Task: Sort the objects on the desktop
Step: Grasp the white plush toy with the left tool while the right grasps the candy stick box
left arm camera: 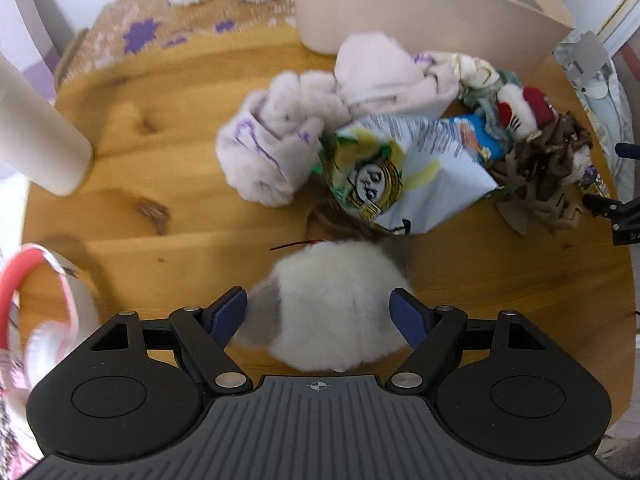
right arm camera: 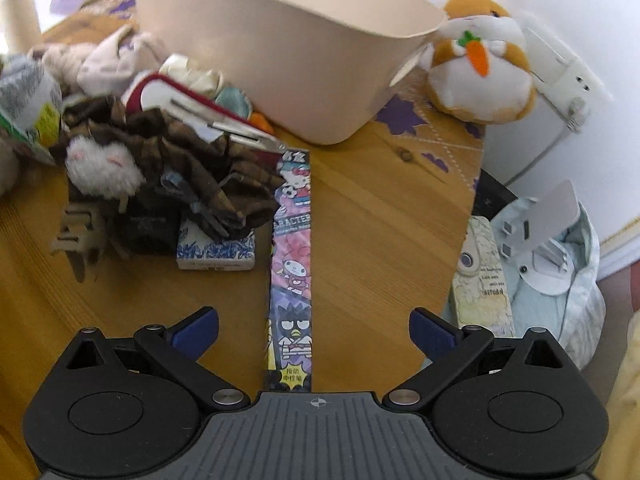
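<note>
The left tool [left arm camera: 320, 312] stands spread wide, its blue pads on either side of a round white fluffy plush ball [left arm camera: 334, 308] that lies on the wooden worktop [left arm camera: 160, 160]; the pads do not visibly press it. At twelve o'clock from the ball lies a crumpled printed snack bag [left arm camera: 404, 172], with a pale lilac folded cloth [left arm camera: 280, 148] at eleven o'clock. The right tool [right arm camera: 316, 330] is also spread, pinching nothing, and straddles a long flat cartoon-printed cardboard box [right arm camera: 292, 276] lying flat and running toward twelve o'clock. Beyond it stands a large beige plastic tub [right arm camera: 280, 60]. An orange-and-white plush hamster with a carrot [right arm camera: 480, 64] sits at one o'clock, a dark brown plaid fabric heap [right arm camera: 180, 168] at ten o'clock.
</note>
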`<state>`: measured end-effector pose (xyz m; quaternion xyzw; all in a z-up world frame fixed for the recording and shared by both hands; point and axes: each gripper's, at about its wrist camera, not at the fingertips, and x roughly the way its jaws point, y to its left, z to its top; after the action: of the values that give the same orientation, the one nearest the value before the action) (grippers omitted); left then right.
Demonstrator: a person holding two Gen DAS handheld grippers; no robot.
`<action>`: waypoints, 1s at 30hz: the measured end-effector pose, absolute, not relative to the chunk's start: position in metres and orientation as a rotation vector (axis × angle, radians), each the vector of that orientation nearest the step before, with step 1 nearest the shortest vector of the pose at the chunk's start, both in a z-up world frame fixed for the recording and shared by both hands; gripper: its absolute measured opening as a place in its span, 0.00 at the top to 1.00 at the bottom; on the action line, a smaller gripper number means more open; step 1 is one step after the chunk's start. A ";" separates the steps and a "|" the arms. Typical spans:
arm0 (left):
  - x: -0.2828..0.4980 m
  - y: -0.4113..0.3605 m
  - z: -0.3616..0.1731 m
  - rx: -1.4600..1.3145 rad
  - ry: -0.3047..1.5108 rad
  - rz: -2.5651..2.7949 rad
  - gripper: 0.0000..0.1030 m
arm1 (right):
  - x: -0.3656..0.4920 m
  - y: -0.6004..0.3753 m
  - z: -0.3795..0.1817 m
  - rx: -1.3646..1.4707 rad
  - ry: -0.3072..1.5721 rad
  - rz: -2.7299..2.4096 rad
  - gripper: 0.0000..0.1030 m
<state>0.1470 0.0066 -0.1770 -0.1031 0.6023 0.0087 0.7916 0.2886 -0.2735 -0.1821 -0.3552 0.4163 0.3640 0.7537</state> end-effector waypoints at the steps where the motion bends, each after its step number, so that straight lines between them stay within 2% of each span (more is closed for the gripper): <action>1: 0.148 0.006 -0.181 -0.242 1.309 0.016 0.22 | 0.288 -0.271 -0.185 -0.789 0.907 0.797 0.00; 6: 0.154 0.002 -0.199 -0.276 1.352 0.031 0.22 | 0.290 -0.264 -0.193 -0.812 0.910 0.801 0.02; 12: 0.153 -0.005 -0.208 -0.306 1.364 0.021 0.23 | 0.296 -0.263 -0.191 -0.755 0.931 0.802 0.11; 18: 0.148 -0.011 -0.204 -0.312 1.355 -0.045 0.51 | 0.297 -0.266 -0.189 -0.708 0.949 0.802 0.28; 19: 0.148 -0.011 -0.203 -0.318 1.355 -0.059 0.59 | 0.296 -0.266 -0.188 -0.695 0.953 0.803 0.34; 20: 0.147 -0.012 -0.203 -0.324 1.356 -0.076 0.63 | 0.295 -0.267 -0.188 -0.683 0.956 0.802 0.39; 22: 0.147 -0.015 -0.200 -0.315 1.353 -0.091 0.73 | 0.292 -0.268 -0.186 -0.655 0.960 0.804 0.67; 23: 0.146 -0.017 -0.198 -0.302 1.348 -0.098 0.74 | 0.291 -0.268 -0.186 -0.648 0.966 0.802 0.71; 24: 0.145 -0.019 -0.197 -0.293 1.344 -0.105 0.76 | 0.289 -0.268 -0.185 -0.643 0.974 0.803 0.80; 30: 0.140 -0.026 -0.182 -0.275 1.317 -0.164 0.80 | 0.278 -0.279 -0.181 -0.611 0.996 0.811 0.80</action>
<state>0.1399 -0.0258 -0.1821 -0.1273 0.6092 -0.0759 0.7790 0.2777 -0.2786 -0.1813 -0.2803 0.4572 0.3722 0.7575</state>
